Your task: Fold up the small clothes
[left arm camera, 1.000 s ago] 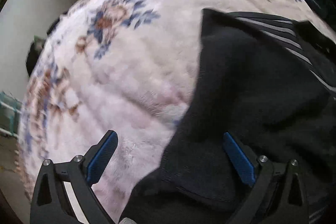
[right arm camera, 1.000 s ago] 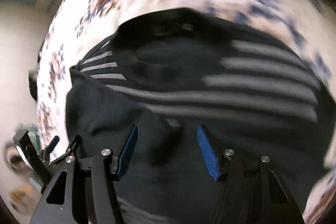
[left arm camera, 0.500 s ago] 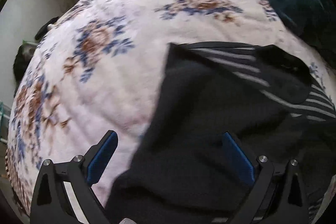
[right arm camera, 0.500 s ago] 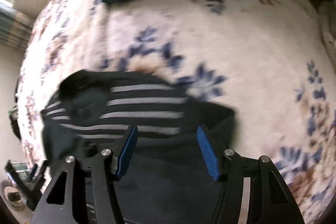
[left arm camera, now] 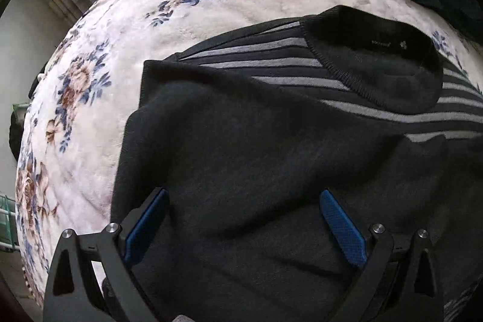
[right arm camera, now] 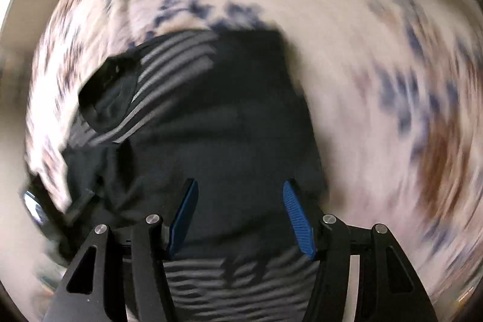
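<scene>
I've swung both grippers rightward across the sweater (left arm camera: 256, 159); now it's under the left fingers (left arm camera: 148, 222), wide apart, and right fingers (right arm camera: 297, 219), parted, empty.

Both cams are wrist-mounted, looking steeply down along their own fingers at the bed (left arm camera: 187, 29), close in. Left wrist view is sharp: blue-padded fingers (left arm camera: 145, 222) frame the bottom edge. Right wrist view is motion-blurred. Shared area: the dark striped sweater (left arm camera: 271, 147), its collar (right arm camera: 108, 92), and the floral blanket (right arm camera: 377, 80) around it.
</scene>
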A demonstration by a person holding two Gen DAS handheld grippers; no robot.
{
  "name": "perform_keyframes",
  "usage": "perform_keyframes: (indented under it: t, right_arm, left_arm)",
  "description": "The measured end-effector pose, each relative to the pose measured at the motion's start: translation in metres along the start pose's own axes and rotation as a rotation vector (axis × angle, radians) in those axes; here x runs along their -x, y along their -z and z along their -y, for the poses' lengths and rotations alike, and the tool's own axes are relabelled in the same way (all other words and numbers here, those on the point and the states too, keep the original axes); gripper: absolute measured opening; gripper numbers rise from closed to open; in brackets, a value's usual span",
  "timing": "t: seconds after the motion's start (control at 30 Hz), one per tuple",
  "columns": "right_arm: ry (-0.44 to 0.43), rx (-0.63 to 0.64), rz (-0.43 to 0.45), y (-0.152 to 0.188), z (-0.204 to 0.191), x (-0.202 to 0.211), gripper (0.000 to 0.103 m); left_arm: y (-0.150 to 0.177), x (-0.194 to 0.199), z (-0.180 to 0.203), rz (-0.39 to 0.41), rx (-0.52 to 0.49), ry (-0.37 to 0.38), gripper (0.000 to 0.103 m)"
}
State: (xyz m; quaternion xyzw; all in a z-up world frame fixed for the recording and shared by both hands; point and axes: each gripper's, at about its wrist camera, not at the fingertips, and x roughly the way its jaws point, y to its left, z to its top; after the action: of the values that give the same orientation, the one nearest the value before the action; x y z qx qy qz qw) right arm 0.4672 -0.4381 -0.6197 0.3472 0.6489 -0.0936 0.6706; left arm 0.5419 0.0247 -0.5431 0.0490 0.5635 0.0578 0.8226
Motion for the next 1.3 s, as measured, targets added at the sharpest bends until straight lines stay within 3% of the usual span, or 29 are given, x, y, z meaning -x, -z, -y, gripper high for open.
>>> perform_keyframes:
  t: [0.07, 0.17, 0.2, 0.23, 0.37, 0.43, 0.53, 0.67, 0.7, 0.73, 0.8, 0.97, 1.0, 1.03, 1.1, 1.2, 1.27, 1.3]
  right_arm:
    - [-0.044, -0.104, -0.023, 0.013, 0.013, -0.016, 0.059]
    - [-0.13, -0.233, -0.023, 0.025, 0.025, -0.045, 0.042]
    - [-0.149, -0.253, -0.01, 0.027, 0.027, -0.05, 0.02]
    - [-0.156, -0.267, 0.009, 0.029, 0.027, -0.052, 0.005]
    - [-0.17, -0.233, 0.074, 0.047, 0.015, -0.029, 0.004]
    - [-0.168, -0.195, 0.09, 0.061, 0.009, -0.015, 0.004]
    - [-0.137, -0.132, 0.041, 0.062, 0.009, -0.025, 0.005]
    - [-0.138, -0.185, -0.087, 0.056, 0.028, -0.047, 0.009]
    - [-0.133, -0.178, -0.089, 0.055, 0.029, -0.043, 0.015]
    - [-0.101, -0.153, -0.088, 0.054, 0.027, -0.038, 0.032]
    - [-0.087, -0.092, -0.08, 0.05, 0.017, -0.026, 0.045]
    - [-0.064, 0.166, -0.017, 0.019, -0.061, -0.005, 0.047]
    - [-0.06, 0.229, -0.034, 0.012, -0.08, -0.011, 0.057]
    - [-0.056, 0.294, -0.051, 0.004, -0.101, -0.022, 0.059]
    - [-0.031, 0.403, -0.056, -0.007, -0.136, -0.049, 0.059]
    - [0.06, 0.579, -0.156, -0.018, -0.182, -0.105, 0.059]
    - [0.12, 0.689, -0.17, -0.017, -0.204, -0.129, 0.056]
    - [0.125, 0.753, -0.163, -0.014, -0.213, -0.133, 0.034]
  left_arm:
    - [0.002, 0.001, -0.003, 0.002, -0.002, -0.008, 0.103]
    - [0.006, 0.005, -0.012, 0.001, 0.001, -0.026, 0.103]
    - [0.008, 0.005, -0.016, 0.002, 0.001, -0.036, 0.103]
    - [0.009, 0.005, -0.021, 0.0, 0.004, -0.04, 0.103]
    - [0.012, -0.002, -0.038, 0.012, 0.006, -0.08, 0.103]
    - [0.011, -0.008, -0.048, 0.009, 0.029, -0.063, 0.103]
    - [0.009, -0.014, -0.058, 0.01, 0.039, -0.047, 0.103]
    - [0.009, -0.017, -0.063, 0.026, 0.033, -0.027, 0.103]
    - [0.008, -0.018, -0.066, 0.026, 0.041, -0.018, 0.103]
    - [0.009, -0.019, -0.069, 0.024, 0.05, -0.012, 0.103]
    - [0.008, -0.018, -0.073, 0.026, 0.056, -0.016, 0.103]
    - [0.009, -0.021, -0.082, 0.028, 0.073, -0.009, 0.103]
    - [0.009, -0.022, -0.083, 0.026, 0.076, -0.004, 0.103]
    - [0.009, -0.023, -0.083, 0.026, 0.079, -0.002, 0.103]
    - [0.008, -0.023, -0.084, 0.027, 0.084, 0.002, 0.103]
    - [0.008, -0.022, -0.087, 0.034, 0.089, 0.004, 0.103]
    - [0.006, -0.024, -0.094, 0.036, 0.093, 0.011, 0.103]
    - [0.005, -0.024, -0.096, 0.036, 0.095, 0.015, 0.103]
